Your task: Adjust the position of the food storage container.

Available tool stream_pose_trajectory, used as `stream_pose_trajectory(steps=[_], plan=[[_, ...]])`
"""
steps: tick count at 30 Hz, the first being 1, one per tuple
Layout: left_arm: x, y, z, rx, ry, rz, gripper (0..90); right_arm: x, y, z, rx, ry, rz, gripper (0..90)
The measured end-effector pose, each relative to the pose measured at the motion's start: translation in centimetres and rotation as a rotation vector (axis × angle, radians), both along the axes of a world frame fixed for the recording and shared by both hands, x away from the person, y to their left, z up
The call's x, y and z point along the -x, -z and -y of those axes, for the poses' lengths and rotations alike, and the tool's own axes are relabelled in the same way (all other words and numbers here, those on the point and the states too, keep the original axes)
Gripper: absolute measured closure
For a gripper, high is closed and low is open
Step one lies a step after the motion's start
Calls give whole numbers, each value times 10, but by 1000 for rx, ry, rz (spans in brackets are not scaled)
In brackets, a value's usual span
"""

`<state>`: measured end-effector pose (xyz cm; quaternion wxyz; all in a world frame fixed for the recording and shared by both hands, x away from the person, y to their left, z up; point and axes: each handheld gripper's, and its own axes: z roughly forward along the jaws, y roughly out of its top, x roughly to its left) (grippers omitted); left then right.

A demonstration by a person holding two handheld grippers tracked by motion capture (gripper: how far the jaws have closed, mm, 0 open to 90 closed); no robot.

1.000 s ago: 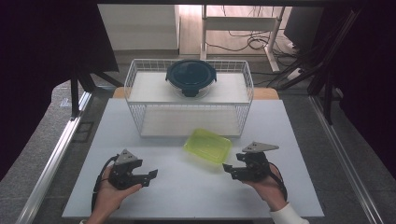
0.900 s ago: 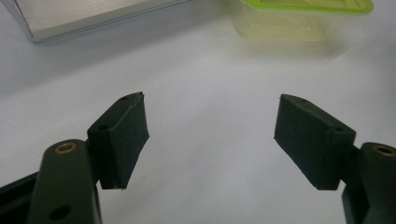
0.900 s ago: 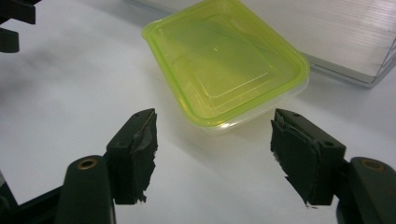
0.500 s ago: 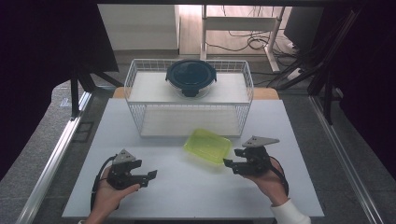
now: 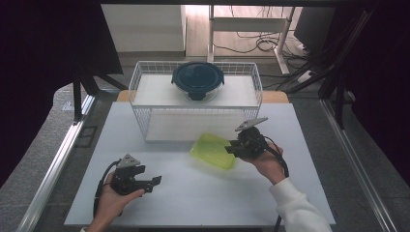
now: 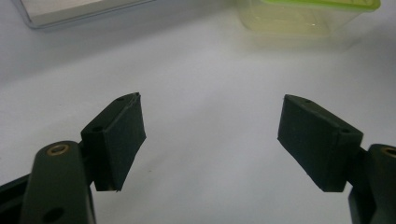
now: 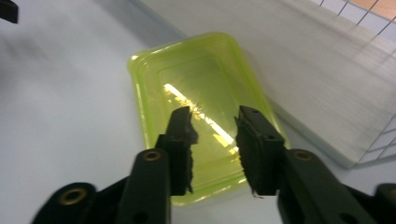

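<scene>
High view shows the white tabletop (image 5: 193, 193) as the largest thing, and at its far part stands a white wire basket (image 5: 145, 111) with a dark round lidded container (image 5: 197, 79) on a pale board inside it. Next in size is the yellow-green plastic box (image 5: 211, 151), which lies flat on the tabletop just in front of the basket, right of the middle. In the right gripper view the box (image 7: 196, 93) looks empty, thin-walled and half transparent, with a shiny top where light reflects, so I judge it light, rather stiff but a little flexible, and slippery for the pads. The best place to take it seems the raised rim at a short end or a corner, one jaw above and one below, because the flat glossy top gives nothing to pinch. The right tool (image 7: 212, 135) hovers over the near end of the box; its jaws have just been closing and now stand with a narrow gap, and nothing is pinched between them. The left tool (image 6: 210, 135) rests low over bare tabletop, well apart from the box, with jaws wide apart and empty.
</scene>
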<state>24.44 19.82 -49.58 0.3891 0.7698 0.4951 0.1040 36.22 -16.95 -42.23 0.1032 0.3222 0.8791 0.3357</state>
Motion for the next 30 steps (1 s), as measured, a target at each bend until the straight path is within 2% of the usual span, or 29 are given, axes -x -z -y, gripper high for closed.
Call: stream_pose_trajectory(steps=[3,6,8,11,12,18,30], plan=[[0,1,-1,-1,-6,-3,220,-8,1,-6,31,-2,4,803],[0,1,-1,-16,-15,0,219,-15,3,-10,33,-13,14,880],[0,1,-1,-15,-15,-2,219,-17,4,-12,32,-17,14,885],[0,0,-1,-7,-13,-4,219,-22,7,-17,57,-24,28,888],[1,-1,1,-29,-19,11,219,-27,10,-20,73,-27,35,889],[1,-1,1,-23,-21,12,216,-37,17,-27,103,-42,55,889],[0,2,0,-22,-18,-3,218,-52,30,-36,132,-45,92,889]])
